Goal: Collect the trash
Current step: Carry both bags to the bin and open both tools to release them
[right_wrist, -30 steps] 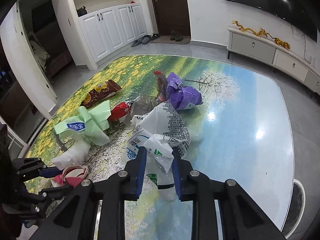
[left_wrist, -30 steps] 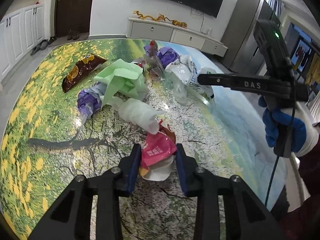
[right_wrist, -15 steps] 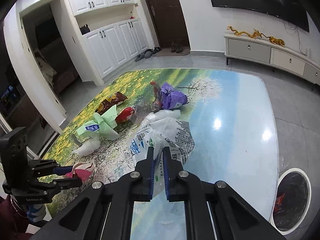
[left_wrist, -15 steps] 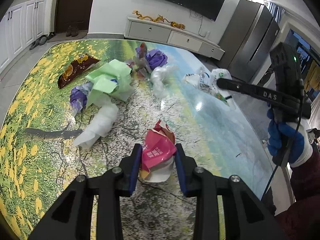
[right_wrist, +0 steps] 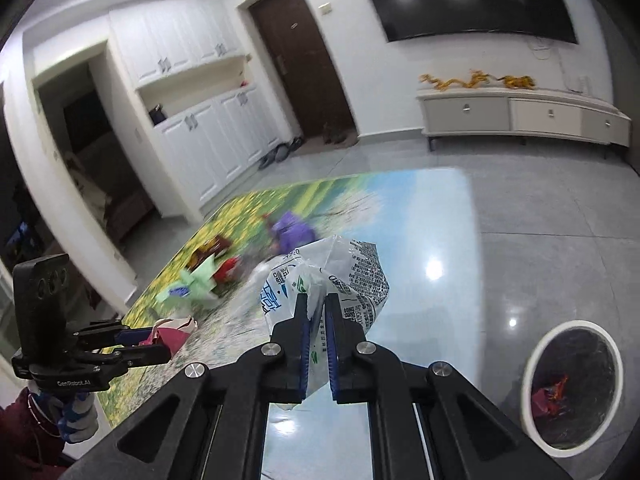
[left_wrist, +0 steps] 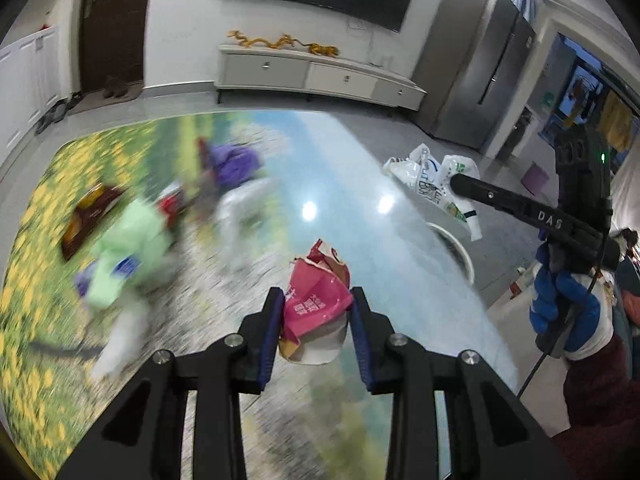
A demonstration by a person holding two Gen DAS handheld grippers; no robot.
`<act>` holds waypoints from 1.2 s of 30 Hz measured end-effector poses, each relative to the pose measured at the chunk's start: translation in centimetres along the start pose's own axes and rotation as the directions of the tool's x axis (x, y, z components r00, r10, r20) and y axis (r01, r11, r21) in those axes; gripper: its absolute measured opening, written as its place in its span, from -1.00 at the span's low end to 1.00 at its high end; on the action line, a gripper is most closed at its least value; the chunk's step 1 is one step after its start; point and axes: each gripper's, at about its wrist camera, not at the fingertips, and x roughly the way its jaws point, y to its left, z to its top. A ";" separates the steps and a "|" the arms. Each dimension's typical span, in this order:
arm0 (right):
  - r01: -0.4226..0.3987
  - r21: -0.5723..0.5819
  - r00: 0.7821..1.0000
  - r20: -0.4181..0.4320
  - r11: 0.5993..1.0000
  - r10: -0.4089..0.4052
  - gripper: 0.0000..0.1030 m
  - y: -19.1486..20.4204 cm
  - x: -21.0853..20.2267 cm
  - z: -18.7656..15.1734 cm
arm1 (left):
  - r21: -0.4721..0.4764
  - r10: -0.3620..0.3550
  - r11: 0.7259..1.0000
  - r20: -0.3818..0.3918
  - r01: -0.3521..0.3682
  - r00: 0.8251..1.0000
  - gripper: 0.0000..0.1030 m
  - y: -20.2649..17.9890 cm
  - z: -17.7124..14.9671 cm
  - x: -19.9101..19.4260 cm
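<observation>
The left gripper [left_wrist: 316,320] points steeply down, its jaws pressed on both sides of a pink wrapper [left_wrist: 316,304] that hangs between the blue pads [left_wrist: 270,332]. From the right wrist view it sits at the far left, carried by a hand in a blue-and-white glove [right_wrist: 74,416] with a dark red sleeve [right_wrist: 20,436] behind it.

The right gripper [right_wrist: 316,320] tilts down less steeply, its jaws drawn almost together and pinching a thin fold of a clear printed bag [right_wrist: 340,268]. From the left wrist view it reaches in from the right edge, held by a gloved right hand [left_wrist: 564,312] on the handle, the dark red sleeve below.
</observation>
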 end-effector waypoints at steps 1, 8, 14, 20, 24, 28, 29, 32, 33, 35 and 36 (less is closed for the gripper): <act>0.018 0.009 1.000 0.010 1.000 -0.018 -0.85 -0.8 -0.6 0.0 | 0.013 -0.010 1.000 -0.005 0.010 1.000 -0.40 -0.8 0.7 0.6; 0.157 0.131 0.984 0.061 0.979 -0.166 -0.85 -9.1 -4.3 -1.0 | 0.109 -0.085 0.990 -0.051 0.091 0.995 -0.40 -7.5 5.9 5.8; 0.266 0.255 0.958 0.034 0.930 -0.283 -0.85 -16.9 -6.1 -2.9 | 0.193 -0.134 0.969 -0.113 0.154 0.984 -0.40 -14.6 10.2 12.3; 0.347 0.347 0.933 -0.033 0.871 -0.358 -0.85 -23.4 -6.6 -5.0 | 0.195 -0.151 0.962 -0.192 0.189 0.970 -0.39 -19.7 13.1 19.3; 0.380 0.382 0.922 -0.083 0.842 -0.378 -0.85 -26.4 -6.3 -6.5 | 0.168 -0.165 0.963 -0.246 0.209 0.955 -0.39 -22.0 14.4 23.9; 0.408 0.405 0.911 -0.127 0.818 -0.392 -0.84 -28.7 -5.8 -7.7 | 0.148 -0.157 0.967 -0.286 0.206 0.945 -0.39 -23.5 14.7 27.7; 0.411 0.409 0.910 -0.133 0.815 -0.393 -0.82 -29.0 -5.7 -8.0 | 0.143 -0.156 0.968 -0.294 0.205 0.943 -0.37 -23.8 14.6 28.4; 0.427 0.417 0.904 -0.164 0.802 -0.396 -0.80 -30.2 -5.2 -8.6 | 0.131 -0.151 0.971 -0.311 0.200 0.938 -0.37 -24.7 14.7 30.6; 0.436 0.417 0.899 -0.175 0.797 -0.401 -0.77 -30.2 -5.0 -8.9 | 0.126 -0.156 0.971 -0.319 0.205 0.935 -0.36 -25.2 14.6 31.1; 0.449 0.418 0.894 -0.192 0.790 -0.406 -0.57 -30.8 -4.8 -9.3 | 0.102 -0.185 0.967 -0.353 0.234 0.917 -0.30 -25.5 14.6 32.3; 0.463 0.419 0.886 -0.202 0.781 -0.417 -0.29 -31.0 -4.6 -9.3 | 0.091 -0.196 0.966 -0.361 0.244 0.912 -0.15 -25.6 14.7 32.7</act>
